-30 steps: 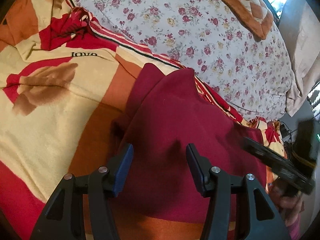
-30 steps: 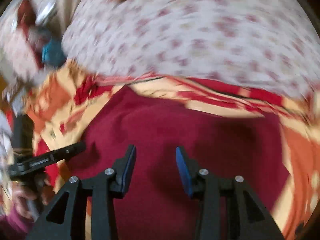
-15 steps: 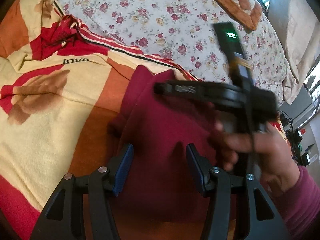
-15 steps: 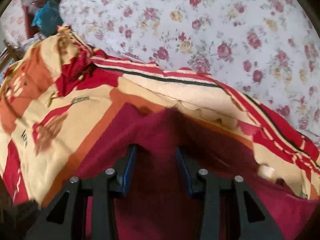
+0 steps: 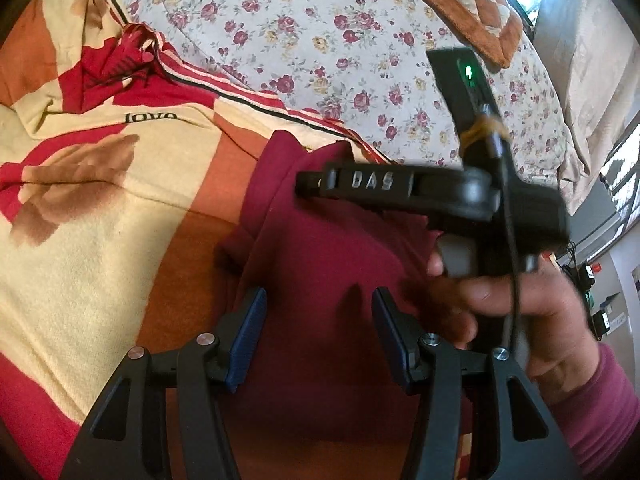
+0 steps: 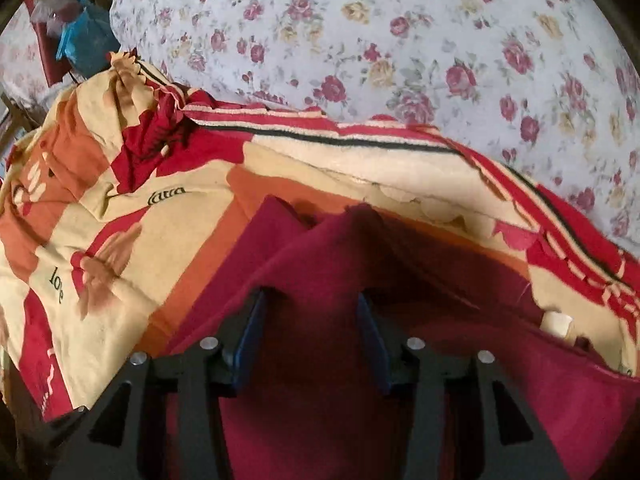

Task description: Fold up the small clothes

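Observation:
A dark red garment (image 5: 320, 264) lies on a cream, orange and red blanket (image 5: 80, 208). My left gripper (image 5: 318, 320) is open and empty, hovering low over the garment's near part. My right gripper (image 6: 310, 320) is open over the same garment (image 6: 340, 380), its jaws either side of a raised fold; I cannot tell if they touch it. In the left wrist view the right gripper (image 5: 320, 180) reaches in from the right over the garment's far edge, held by a hand (image 5: 520, 308).
A white sheet with red roses (image 5: 340, 40) covers the bed beyond the blanket. An orange and cream quilted cushion (image 5: 472, 4) lies at the far right. Blue and red clutter (image 6: 76, 36) sits off the bed's far left corner.
The right gripper swung from the garment's right side across to its far edge. The left gripper stayed where it was, open.

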The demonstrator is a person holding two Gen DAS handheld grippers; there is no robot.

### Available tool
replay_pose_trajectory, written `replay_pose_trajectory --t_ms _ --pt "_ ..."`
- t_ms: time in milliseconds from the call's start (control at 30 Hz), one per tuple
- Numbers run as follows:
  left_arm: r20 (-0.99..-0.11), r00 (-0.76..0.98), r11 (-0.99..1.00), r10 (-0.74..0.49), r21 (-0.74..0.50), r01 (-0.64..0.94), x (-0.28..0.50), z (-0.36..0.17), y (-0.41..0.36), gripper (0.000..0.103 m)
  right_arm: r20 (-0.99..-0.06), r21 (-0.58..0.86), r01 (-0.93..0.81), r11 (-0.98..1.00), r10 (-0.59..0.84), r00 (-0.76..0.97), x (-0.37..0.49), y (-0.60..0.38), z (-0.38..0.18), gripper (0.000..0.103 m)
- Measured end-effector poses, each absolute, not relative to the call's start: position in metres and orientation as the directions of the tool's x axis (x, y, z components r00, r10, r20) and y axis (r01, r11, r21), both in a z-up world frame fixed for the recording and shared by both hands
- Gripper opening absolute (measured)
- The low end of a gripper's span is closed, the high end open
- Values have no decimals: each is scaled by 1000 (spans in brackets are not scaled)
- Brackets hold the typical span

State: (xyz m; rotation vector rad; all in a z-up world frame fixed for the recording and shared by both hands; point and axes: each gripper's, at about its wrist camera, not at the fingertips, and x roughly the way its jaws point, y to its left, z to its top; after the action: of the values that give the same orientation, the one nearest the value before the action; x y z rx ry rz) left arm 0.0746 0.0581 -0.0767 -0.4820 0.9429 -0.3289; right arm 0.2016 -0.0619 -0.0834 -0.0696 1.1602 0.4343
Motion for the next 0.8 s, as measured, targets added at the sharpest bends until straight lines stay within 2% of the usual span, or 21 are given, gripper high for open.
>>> replay_pose_trajectory --t_ms 100,167,333,400,467,733,800 --pt "-687 550 843 -475 -535 59 74 -77 60 34 -899 213 -332 919 318 301 203 -63 -74 55" --pt "-685 550 840 -479 -540 59 74 -77 61 34 -889 247 -327 912 347 298 200 -67 -69 62" --pt "-637 556 791 -534 -609 61 69 -70 75 34 -886 267 -318 910 362 290 193 -68 -65 63" --pt "-617 569 777 -543 -626 63 66 -66 84 34 -887 285 -320 904 375 270 194 -64 -64 68" --pt "-629 572 789 -527 -612 54 67 -65 89 34 -896 275 -329 904 365 254 197 -57 -64 74" --pt "-684 533 819 -499 -573 33 77 -76 80 34 -939 154 -360 920 250 237 220 -29 -95 79" --pt "-684 533 818 -498 -574 28 77 -76 81 34 -941 113 -395 912 226 252 220 -23 -99 77"
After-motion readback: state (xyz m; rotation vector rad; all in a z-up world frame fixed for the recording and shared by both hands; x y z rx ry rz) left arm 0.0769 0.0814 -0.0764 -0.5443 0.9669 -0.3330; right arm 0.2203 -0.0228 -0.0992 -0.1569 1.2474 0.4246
